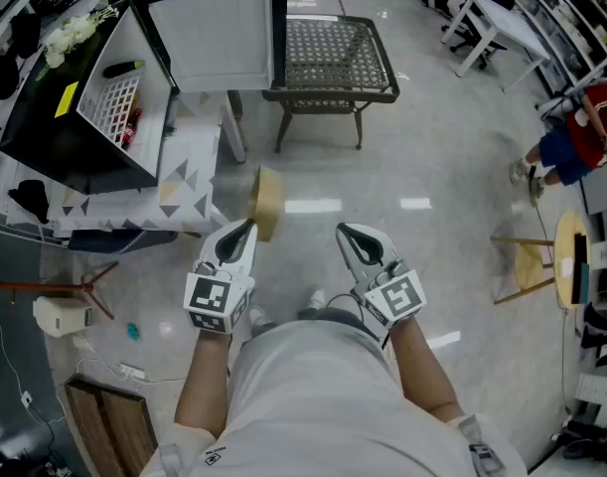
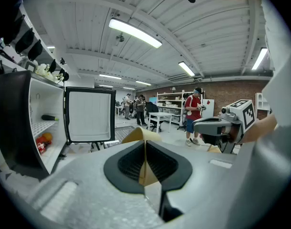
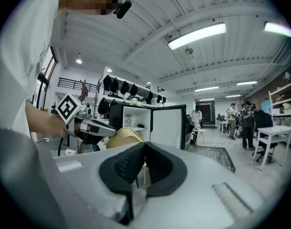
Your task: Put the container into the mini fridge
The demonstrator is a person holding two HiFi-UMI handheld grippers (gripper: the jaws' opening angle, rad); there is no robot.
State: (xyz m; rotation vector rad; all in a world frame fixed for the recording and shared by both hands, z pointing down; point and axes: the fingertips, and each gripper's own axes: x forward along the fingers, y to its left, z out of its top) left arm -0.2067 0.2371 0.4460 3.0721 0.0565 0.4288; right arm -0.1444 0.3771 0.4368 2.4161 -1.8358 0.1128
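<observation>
A tan, shallow round container [image 1: 266, 202] hangs over the floor on edge, with my left gripper [image 1: 245, 231] shut on its rim. In the left gripper view the container's edge [image 2: 141, 135] runs between the closed pads. The black mini fridge [image 1: 60, 117] stands at the upper left on a cloth-covered stand, its door [image 1: 224, 33] swung wide open. Its white inside [image 2: 45, 125] shows a wire shelf with a dark bottle and red items lower down. My right gripper [image 1: 345, 233] is shut on nothing, level with the left one. The right gripper view shows the container [image 3: 124, 138] to the left of its jaws.
A dark mesh-topped table [image 1: 333, 58] stands just right of the fridge door. A wooden stool [image 1: 541, 256] and a person in red [image 1: 581, 132] are at the right, with a white table [image 1: 502, 23] farther back. A power strip [image 1: 129, 371] lies on the floor at lower left.
</observation>
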